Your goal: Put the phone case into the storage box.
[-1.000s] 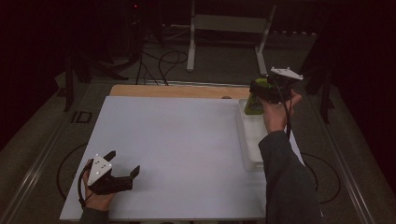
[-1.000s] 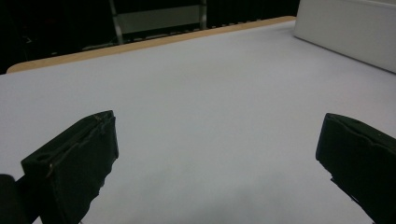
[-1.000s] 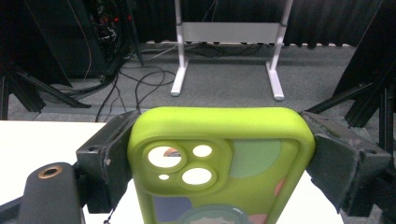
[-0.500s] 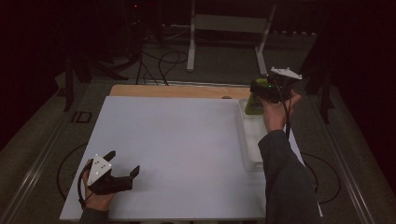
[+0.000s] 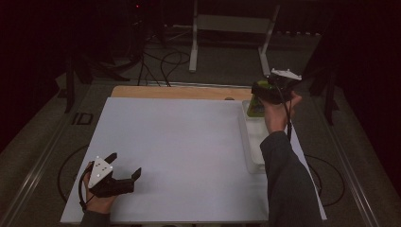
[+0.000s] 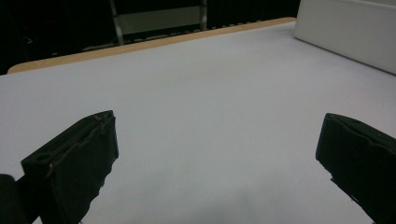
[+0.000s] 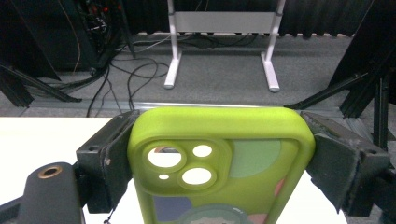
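Your left gripper (image 5: 124, 166) rests near the front left corner of the white table (image 5: 179, 142), its jaws spread wide with nothing between them. Toward the right edge lies a long white tray (image 5: 249, 146); its contents can't be made out. Above the tray's far end, your right gripper (image 7: 219, 154) grasps a lime-green phone case (image 7: 219, 154) by its two long sides, camera cutouts facing you.

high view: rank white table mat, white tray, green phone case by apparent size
1. white table mat, by far the largest
2. white tray, partly behind the forearm
3. green phone case, mostly hidden by the right gripper, so its size is unsure
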A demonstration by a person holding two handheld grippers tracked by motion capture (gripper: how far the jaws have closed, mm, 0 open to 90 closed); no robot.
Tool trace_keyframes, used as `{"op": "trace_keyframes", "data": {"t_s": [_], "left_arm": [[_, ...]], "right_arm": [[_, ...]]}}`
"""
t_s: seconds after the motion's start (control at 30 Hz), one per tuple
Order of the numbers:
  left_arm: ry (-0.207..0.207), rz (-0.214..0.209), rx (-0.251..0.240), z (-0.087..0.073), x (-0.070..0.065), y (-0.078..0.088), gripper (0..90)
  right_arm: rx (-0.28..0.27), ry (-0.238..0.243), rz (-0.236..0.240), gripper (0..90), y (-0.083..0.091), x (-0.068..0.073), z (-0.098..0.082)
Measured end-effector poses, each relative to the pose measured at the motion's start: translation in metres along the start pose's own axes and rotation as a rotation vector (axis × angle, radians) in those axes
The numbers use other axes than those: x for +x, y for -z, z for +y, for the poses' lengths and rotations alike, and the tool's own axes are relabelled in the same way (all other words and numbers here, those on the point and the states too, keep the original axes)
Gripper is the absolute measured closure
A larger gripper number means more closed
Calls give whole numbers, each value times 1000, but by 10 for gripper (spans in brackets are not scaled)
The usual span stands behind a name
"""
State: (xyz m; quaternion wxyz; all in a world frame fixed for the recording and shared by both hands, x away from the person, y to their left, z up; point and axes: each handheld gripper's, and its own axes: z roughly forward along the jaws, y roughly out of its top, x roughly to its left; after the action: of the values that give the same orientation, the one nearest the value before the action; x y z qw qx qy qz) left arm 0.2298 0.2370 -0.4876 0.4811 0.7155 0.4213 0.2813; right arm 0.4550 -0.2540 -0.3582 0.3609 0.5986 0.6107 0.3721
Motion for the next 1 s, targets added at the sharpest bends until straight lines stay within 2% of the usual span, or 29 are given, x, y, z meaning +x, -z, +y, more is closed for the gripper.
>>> {"op": "trace_keyframes", "data": {"t_s": [1.0], "left_arm": [[5, 2, -2, -1, 1, 0, 0]], "right_arm": [[37, 0, -12, 158, -21, 3, -8]]}}
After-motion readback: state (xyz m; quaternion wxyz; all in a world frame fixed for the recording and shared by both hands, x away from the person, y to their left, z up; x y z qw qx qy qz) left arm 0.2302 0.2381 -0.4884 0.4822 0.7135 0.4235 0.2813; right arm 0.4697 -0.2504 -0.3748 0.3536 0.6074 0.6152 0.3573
